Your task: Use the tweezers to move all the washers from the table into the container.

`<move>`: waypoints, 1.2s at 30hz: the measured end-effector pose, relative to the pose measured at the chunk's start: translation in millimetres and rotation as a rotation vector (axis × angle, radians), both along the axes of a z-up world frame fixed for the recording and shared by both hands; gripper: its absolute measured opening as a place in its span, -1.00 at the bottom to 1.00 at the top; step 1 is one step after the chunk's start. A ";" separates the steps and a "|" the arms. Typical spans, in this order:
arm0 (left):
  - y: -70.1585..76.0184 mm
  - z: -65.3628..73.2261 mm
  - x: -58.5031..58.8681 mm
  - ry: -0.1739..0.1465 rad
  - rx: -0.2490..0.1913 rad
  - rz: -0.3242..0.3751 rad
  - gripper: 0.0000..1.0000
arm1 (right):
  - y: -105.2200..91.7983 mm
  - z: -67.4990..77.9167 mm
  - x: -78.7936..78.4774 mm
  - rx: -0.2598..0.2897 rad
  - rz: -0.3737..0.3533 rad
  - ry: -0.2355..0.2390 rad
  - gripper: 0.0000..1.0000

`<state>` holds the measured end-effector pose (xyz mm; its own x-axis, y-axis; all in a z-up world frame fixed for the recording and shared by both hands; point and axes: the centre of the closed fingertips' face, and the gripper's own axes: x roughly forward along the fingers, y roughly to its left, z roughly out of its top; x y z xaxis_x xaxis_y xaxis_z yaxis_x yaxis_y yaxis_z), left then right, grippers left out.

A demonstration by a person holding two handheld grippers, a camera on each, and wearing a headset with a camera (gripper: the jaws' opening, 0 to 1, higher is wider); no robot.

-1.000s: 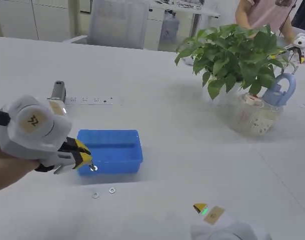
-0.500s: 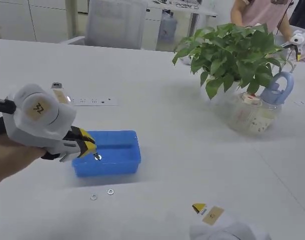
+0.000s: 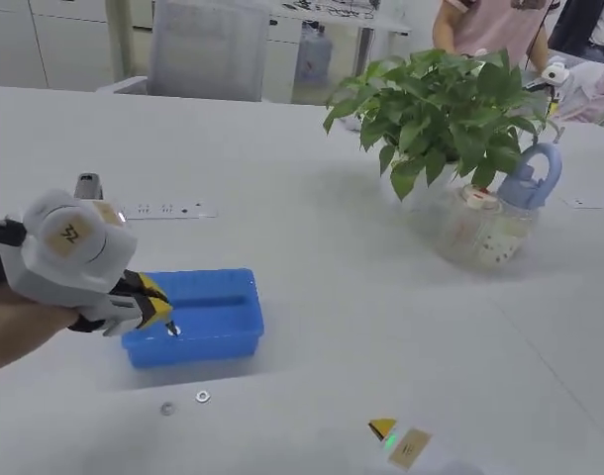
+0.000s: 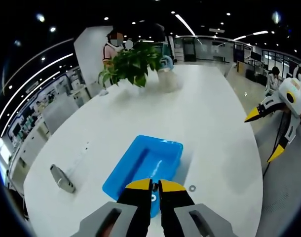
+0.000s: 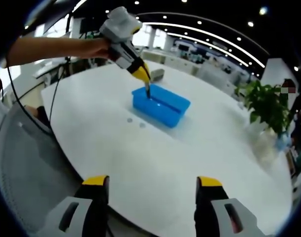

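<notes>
Left gripper [image 4: 156,185] clamped on tweezers [image 5: 147,91] — tip holds a washer [image 4: 153,198] over the container [image 3: 198,348], near-left corner. Two more washers [image 3: 202,397] lie on the table [image 3: 381,297] at its 6 o'clock. Right gripper [image 5: 153,183] — jaws wide apart, holding nothing.

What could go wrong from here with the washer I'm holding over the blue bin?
1. The washer in the tweezers hangs close to the bin's front wall; released now, it might land outside.
2. Two washers lie on the table just outside that wall; the left claw could scatter them when it comes down for them.
</notes>
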<state>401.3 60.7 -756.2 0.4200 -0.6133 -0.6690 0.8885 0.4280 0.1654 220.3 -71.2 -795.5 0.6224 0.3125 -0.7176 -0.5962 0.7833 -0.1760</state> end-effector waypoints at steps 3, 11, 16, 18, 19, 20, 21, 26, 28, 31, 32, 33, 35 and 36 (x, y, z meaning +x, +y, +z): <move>-0.7 -6.6 2.5 0.012 0.002 0.004 -0.98 | 0.2 -0.3 -0.3 -0.003 0.001 0.001 0.39; -4.3 -19.9 7.4 0.035 0.009 0.008 -0.98 | -0.9 -1.8 -0.5 -0.008 -0.002 0.008 0.38; -5.4 -25.7 7.9 0.050 0.016 0.006 -0.98 | -1.0 -2.4 -0.6 -0.008 -0.002 0.011 0.38; -4.9 -27.0 7.6 0.051 0.017 0.005 -0.98 | -1.7 -2.3 -0.5 -0.014 -0.003 0.010 0.38; -5.4 -26.1 8.1 0.054 0.011 0.009 -0.98 | -1.9 -2.2 -0.3 -0.014 -0.005 0.008 0.38; -5.0 -26.3 8.0 0.060 0.012 0.013 -0.98 | -2.1 -1.9 0.1 -0.015 -0.007 0.005 0.39; -5.1 -26.1 8.1 0.058 0.009 0.013 -0.98 | -2.4 -1.7 0.4 -0.013 -0.009 0.005 0.39; -4.1 -26.3 8.5 0.062 0.011 0.019 -0.97 | -2.1 -2.2 -0.1 -0.015 -0.006 0.007 0.39; -1.1 -26.3 10.0 0.063 0.016 0.046 -0.97 | -2.3 -2.5 -0.2 -0.017 -0.006 0.008 0.38; 1.3 -21.8 9.7 0.043 0.021 0.048 -0.97 | -2.6 -2.0 0.1 -0.017 -0.008 0.005 0.38; 1.8 -19.3 10.0 0.035 0.020 0.048 -0.97 | -2.9 -1.9 0.2 -0.017 -0.010 0.005 0.38; 2.8 -14.1 10.6 0.026 0.011 0.054 -0.97 | -3.1 -1.7 0.4 -0.018 -0.011 0.003 0.38; 4.0 -7.3 10.3 0.019 -0.003 0.061 -0.97 | -3.0 -1.2 0.5 -0.019 -0.009 0.000 0.37; 5.0 -2.0 9.6 0.008 -0.012 0.067 -0.97 | -2.9 -2.1 -0.1 -0.022 -0.006 0.005 0.37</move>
<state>410.9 65.7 -758.1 0.4548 -0.5922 -0.6652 0.8592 0.4884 0.1527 220.2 -74.1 -797.7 0.6209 0.2925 -0.7273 -0.5921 0.7830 -0.1905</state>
